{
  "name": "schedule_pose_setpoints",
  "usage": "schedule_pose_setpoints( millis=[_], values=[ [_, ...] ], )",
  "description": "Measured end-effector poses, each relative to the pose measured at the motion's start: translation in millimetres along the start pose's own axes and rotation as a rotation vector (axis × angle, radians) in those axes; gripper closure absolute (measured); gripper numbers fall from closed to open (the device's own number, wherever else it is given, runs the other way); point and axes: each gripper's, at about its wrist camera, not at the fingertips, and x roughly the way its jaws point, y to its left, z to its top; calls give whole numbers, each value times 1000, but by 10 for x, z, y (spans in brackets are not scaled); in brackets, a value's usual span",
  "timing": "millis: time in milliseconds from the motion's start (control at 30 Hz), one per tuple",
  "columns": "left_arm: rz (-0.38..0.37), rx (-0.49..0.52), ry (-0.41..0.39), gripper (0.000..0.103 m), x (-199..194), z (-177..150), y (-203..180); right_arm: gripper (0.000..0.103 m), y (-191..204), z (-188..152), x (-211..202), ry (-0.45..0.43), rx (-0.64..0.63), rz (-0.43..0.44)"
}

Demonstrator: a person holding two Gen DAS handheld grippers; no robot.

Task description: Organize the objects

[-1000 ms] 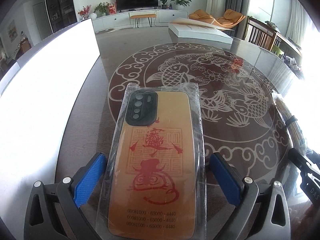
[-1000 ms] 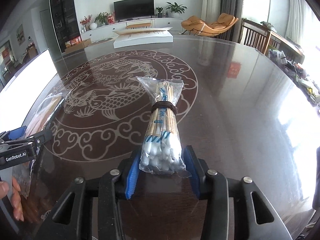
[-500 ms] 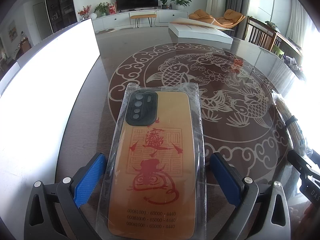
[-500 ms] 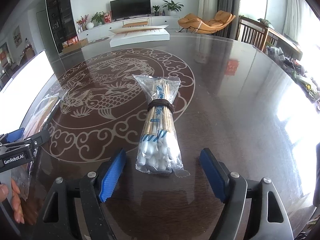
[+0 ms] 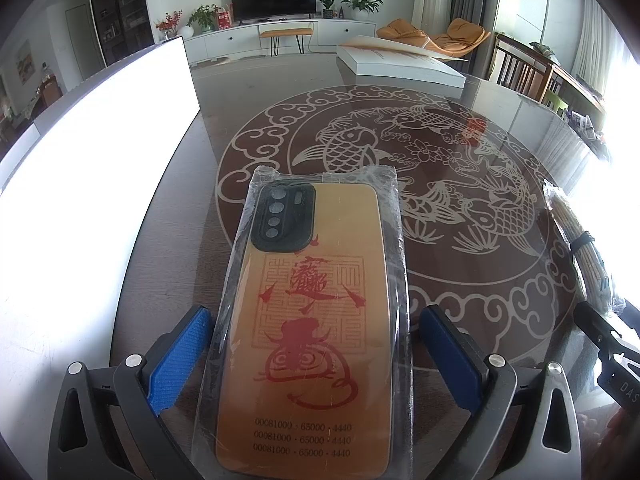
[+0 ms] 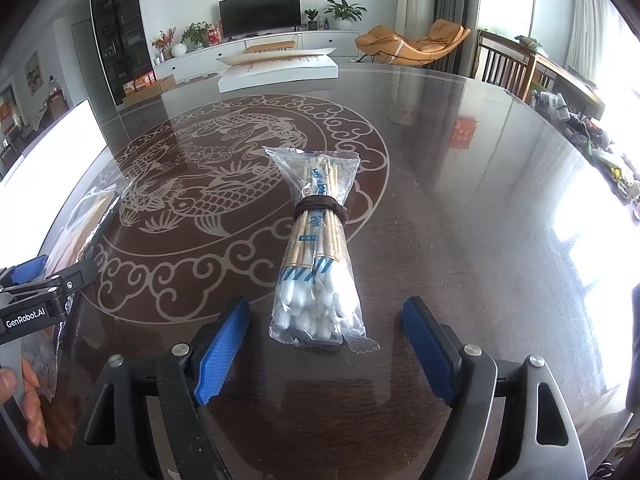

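On the table (image 6: 460, 208), the swab pack (image 6: 318, 256) lies lengthwise between the spread, just-opened right claw (image 6: 326, 346).

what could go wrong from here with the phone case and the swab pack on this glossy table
1. The right gripper has just been opening; the cotton swab pack lies loose between its pads, so a careless move could nudge it across the slick table.
2. The bagged phone case sits between the left gripper's open pads; closing might catch only crinkly wrap and slip.
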Motion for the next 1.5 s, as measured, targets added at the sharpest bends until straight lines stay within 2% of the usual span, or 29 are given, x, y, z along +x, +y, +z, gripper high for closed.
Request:
schedule_pose_setpoints(
  millis=[200, 233, 300, 433, 467, 500, 533, 567, 600, 733, 800, 1033, 1167, 1300, 1400, 1500],
  values=[
    [0, -1, 1, 0, 4, 2, -2, 22, -16, -6, -4, 0, 4, 6],
    [-5, -1, 3, 0, 8, 12, 0, 19, -16, -4, -2, 3, 4, 6],
    [-8, 10, 30, 0, 26, 50, -5, 12, 3, 27, 35, 38, -8, 6],
    [-32, 54, 77, 0, 72, 100, -21, 12, 65, 320, 94, 134, -39, 31],
    [-37, 65, 83, 3, 78, 119, -40, 12, 103, 426, 116, 151, -66, 17],
    [-46, 83, 70, 10, 54, 132, -69, 16, 136, 515, 156, 172, -89, 23],
    [-62, 97, 51, 29, 15, 139, -91, 49, 154, 593, 195, 190, -101, 49],
    [-71, 111, 60, 29, 6, 142, -127, 65, 153, 636, 243, 215, -105, 33],
    [-74, 115, 53, 29, -31, 136, -148, 74, 140, 661, 280, 237, -96, 46],
    [-139, 58, 20, 29, -222, 13, -58, 75, 79, 537, 114, 228, -63, 102],
    [-167, 42, -17, 29, -390, -42, -53, 75, 17, 445, -46, 216, -16, 163],
    [-257, -2, -138, 29, -1050, -106, 32, 75, -1, 311, -533, 158, 62, 272],
    [-296, -60, -220, 29, -1540, -51, 268, 75, 94, 411, -807, 110, 98, 350],
    [-299, -132, -312, 29, -2077, 29, 740, 75, 396, 599, -1133, 58, 71, 435],
    [-222, -185, -356, 29, -2376, 38, 1252, 75, 829, 763, -1382, 26, 20, 523],
    [-84, -237, -343, 29, -2374, 17, 1798, 75, 1435, 907, -1570, 12, -56, 624]
  ],
)
